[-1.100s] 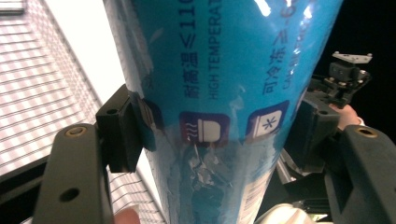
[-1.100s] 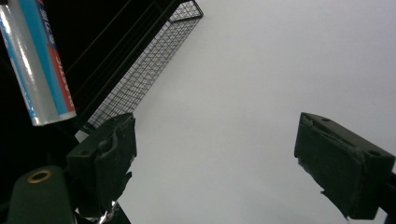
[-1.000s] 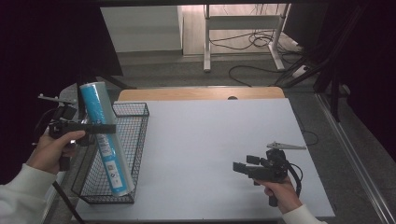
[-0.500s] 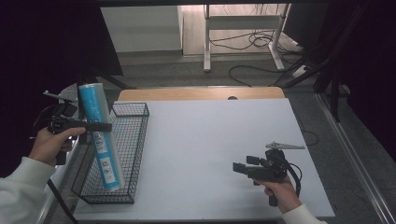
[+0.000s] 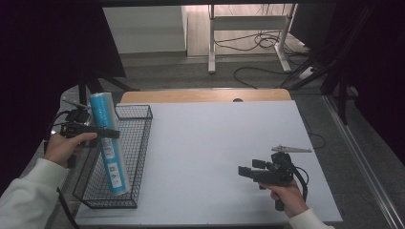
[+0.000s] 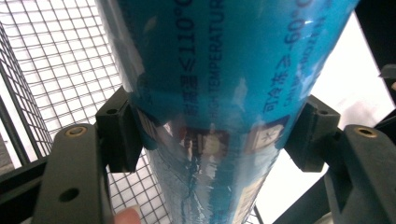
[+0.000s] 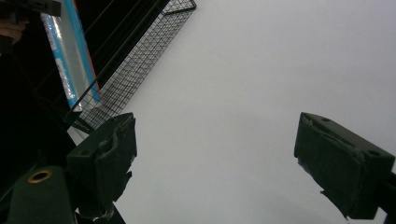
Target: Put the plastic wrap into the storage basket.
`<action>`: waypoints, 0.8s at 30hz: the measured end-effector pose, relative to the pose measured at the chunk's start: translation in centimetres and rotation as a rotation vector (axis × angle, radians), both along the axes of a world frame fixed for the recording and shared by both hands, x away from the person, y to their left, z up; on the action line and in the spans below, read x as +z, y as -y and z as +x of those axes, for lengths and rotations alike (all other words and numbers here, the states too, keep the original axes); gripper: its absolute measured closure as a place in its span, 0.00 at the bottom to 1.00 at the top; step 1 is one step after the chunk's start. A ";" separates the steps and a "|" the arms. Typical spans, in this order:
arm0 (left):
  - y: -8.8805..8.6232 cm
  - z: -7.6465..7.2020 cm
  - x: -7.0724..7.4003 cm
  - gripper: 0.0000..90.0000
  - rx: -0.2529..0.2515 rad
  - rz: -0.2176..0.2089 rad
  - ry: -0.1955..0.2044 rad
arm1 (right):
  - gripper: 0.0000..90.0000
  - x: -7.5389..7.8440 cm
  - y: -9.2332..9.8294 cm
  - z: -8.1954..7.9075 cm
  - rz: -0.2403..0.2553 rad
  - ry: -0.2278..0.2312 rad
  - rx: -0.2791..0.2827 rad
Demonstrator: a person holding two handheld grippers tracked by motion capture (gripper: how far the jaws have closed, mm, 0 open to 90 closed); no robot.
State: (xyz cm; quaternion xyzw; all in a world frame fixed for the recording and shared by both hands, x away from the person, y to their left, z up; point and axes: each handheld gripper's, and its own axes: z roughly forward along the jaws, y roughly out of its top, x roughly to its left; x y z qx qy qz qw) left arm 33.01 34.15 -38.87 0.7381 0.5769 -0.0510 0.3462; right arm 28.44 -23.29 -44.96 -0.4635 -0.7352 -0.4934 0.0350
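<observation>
A blue plastic-wrapped roll (image 5: 109, 143) stands steeply tilted in a black wire basket (image 5: 139, 157) at the left edge of the white table (image 5: 210, 138). The roll's lower end rests on the basket floor. My left gripper (image 5: 108, 134) is shut on the roll about halfway up. In the left gripper view the two pads (image 6: 119, 130) press both sides of the roll (image 6: 219, 84). My right gripper (image 5: 245, 172) hovers open and holds nothing over the table's front right. Its jaws stand wide apart in the right gripper view (image 7: 215, 154), with the roll (image 7: 70, 51) and basket (image 7: 140, 51) farther off.
A wooden strip (image 5: 205, 95) runs along the table's far edge. Beyond it are a metal desk frame (image 5: 248, 28) and cables (image 5: 258, 43) on the floor. Dark curtains hang at the left and right. The basket sits close to the table's left and front edges.
The left gripper has shifted the roll slightly inside the basket; it now sits a little lower and steeper. The right gripper has not moved.
</observation>
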 end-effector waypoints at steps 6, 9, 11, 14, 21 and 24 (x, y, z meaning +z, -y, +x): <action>0.2 0.3 -1.0 0.35 0.004 0.012 -0.013 | 0.15 -0.1 0.0 0.1 -0.002 -0.005 -0.004; 0.4 0.6 -1.6 0.35 0.006 0.030 -0.019 | 0.15 -0.1 0.0 0.1 -0.002 -0.006 -0.003; 0.3 0.7 -2.0 0.35 0.020 0.010 -0.023 | 0.15 -0.1 0.0 0.1 -0.002 -0.007 -0.004; 0.1 0.9 -2.4 0.35 0.045 -0.009 -0.026 | 0.15 -0.1 0.0 0.1 -0.004 -0.007 -0.006; -0.4 1.6 -3.7 0.35 0.159 -0.038 -0.049 | 0.15 -0.3 0.0 0.2 -0.006 -0.009 -0.010; -0.2 2.1 -4.2 0.35 0.197 -0.035 -0.060 | 0.15 -0.3 -0.1 0.2 -0.009 -0.011 -0.010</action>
